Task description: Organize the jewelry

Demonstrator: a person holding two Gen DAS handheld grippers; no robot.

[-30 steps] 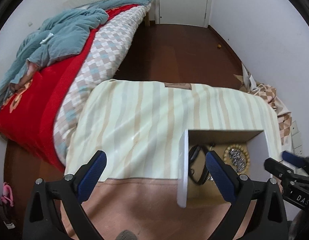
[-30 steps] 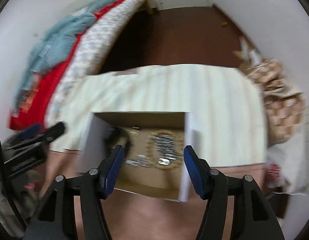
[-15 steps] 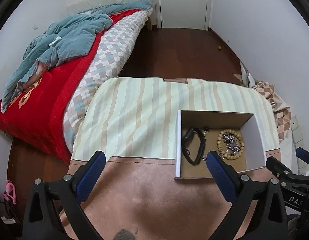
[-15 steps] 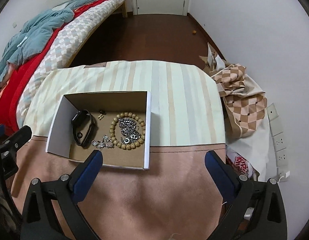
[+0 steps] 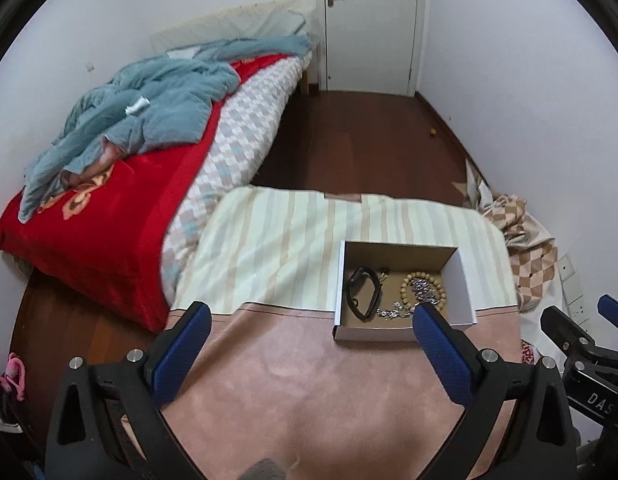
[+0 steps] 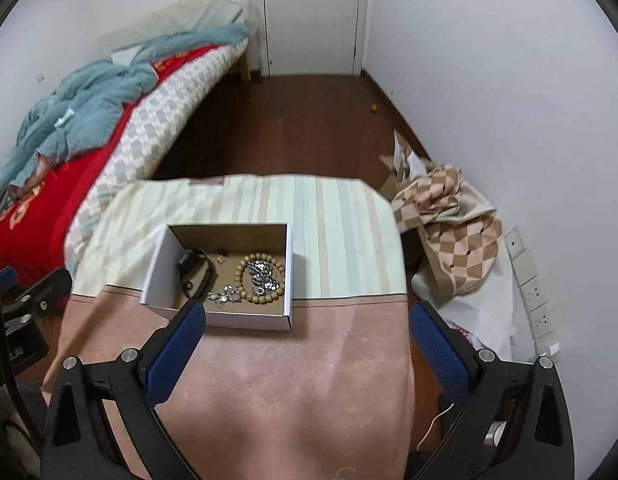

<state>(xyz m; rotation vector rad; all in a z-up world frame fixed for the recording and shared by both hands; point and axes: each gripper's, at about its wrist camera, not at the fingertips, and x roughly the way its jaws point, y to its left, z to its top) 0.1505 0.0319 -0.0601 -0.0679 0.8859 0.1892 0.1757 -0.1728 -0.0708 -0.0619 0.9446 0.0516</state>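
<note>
Four pieces: a black band (image 6: 195, 274), a bead bracelet (image 6: 261, 280), a silver chain (image 6: 225, 298) and a small charm (image 6: 221, 257) are lying in the open box (image 6: 225, 320).
Box: sitting on the cloth-covered table (image 6: 293, 380), nearer its left side.
Left claw (image 5: 309, 334): hanging wide open, holding nothing, well back from the box.
Right claw (image 6: 307, 330): gaping equally wide, empty.
Advice: probably finishing; lift straight, keeping clear of the box wall.
Views: right view is showing the wall sockets (image 6: 533, 296) more fully; left view is showing pink slippers (image 5: 13, 376).
</note>
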